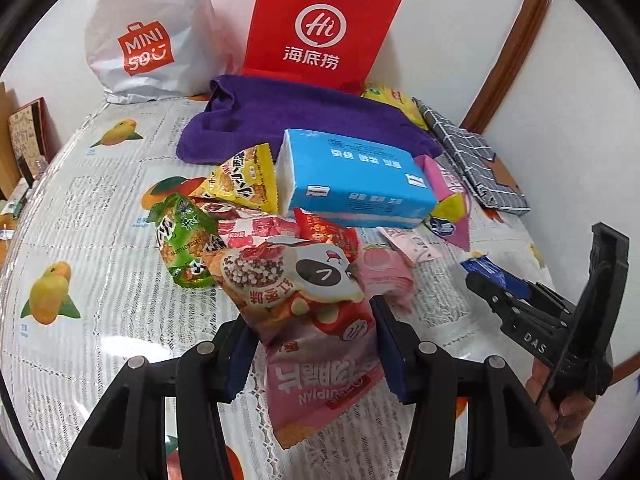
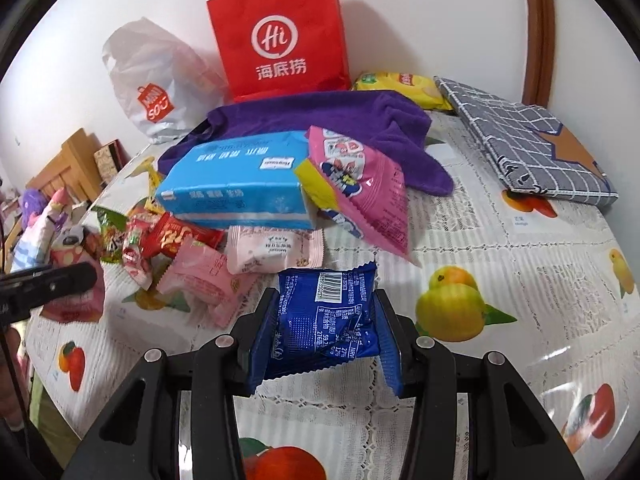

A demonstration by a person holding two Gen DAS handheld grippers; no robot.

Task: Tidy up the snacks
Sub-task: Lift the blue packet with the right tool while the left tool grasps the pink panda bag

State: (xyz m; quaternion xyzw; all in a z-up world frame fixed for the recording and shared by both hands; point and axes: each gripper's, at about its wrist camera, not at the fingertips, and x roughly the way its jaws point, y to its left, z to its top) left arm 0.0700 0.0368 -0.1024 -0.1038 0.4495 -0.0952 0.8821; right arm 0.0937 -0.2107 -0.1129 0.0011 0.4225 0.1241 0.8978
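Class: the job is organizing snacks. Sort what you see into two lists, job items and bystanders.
Job: pink snack bag in left gripper; blue snack packet in right gripper; snack pile.

Bystanders: tissue pack, purple towel, checked notebook.

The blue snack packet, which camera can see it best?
The right wrist view. There the blue snack packet sits big and close, held in the right gripper, with its barcode showing. In the left wrist view only a small blue corner peeks out of that gripper at the right edge.

red paper bag (image 1: 320, 24), purple towel (image 1: 280, 120), fruit-print tablecloth (image 1: 80, 220)
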